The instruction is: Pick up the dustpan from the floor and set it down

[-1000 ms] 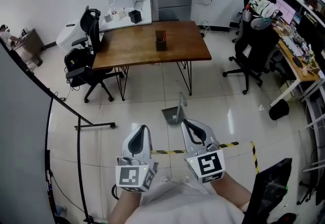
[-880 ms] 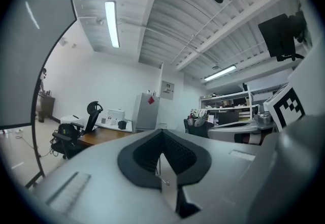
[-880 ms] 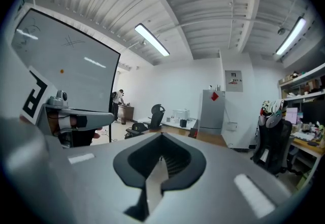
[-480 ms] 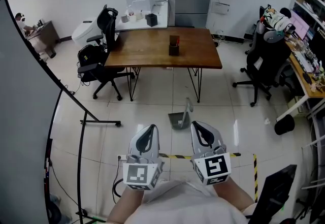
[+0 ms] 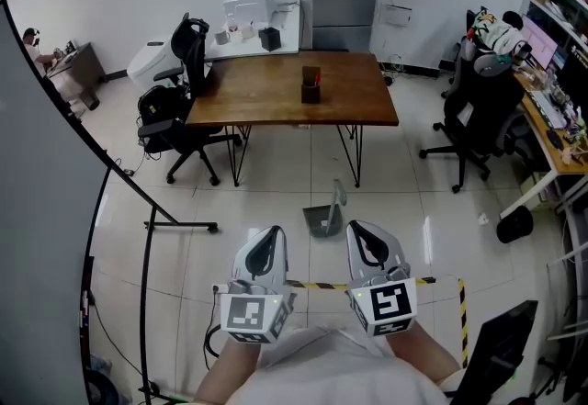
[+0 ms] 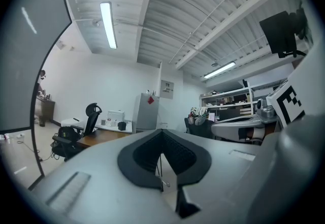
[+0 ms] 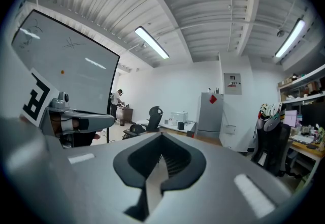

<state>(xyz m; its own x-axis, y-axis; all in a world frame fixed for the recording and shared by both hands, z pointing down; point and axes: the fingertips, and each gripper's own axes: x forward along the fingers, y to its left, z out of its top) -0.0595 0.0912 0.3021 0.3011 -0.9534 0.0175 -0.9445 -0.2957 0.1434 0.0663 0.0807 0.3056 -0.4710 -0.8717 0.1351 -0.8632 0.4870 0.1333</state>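
Note:
A grey dustpan (image 5: 322,219) with an upright handle stands on the tiled floor, just in front of the wooden table. Both grippers are held level, side by side, near the bottom of the head view and point towards it. My left gripper (image 5: 266,237) is to the dustpan's lower left and my right gripper (image 5: 359,231) to its lower right, both apart from it. In the left gripper view the left gripper (image 6: 163,161) has its jaws together on nothing. The right gripper (image 7: 159,162) is likewise shut and empty in its own view. Neither gripper view shows the dustpan.
A wooden table (image 5: 266,98) with a small dark box (image 5: 310,86) stands beyond the dustpan. Black office chairs (image 5: 180,105) (image 5: 475,109) flank it. A whiteboard stand (image 5: 138,215) runs along the left. Yellow-black tape (image 5: 432,281) crosses the floor by the grippers. A cluttered desk (image 5: 551,109) is at right.
The head view has swung a little, so the table and dustpan sit slightly further right and lower in the picture. Both grippers have kept still, shut and empty.

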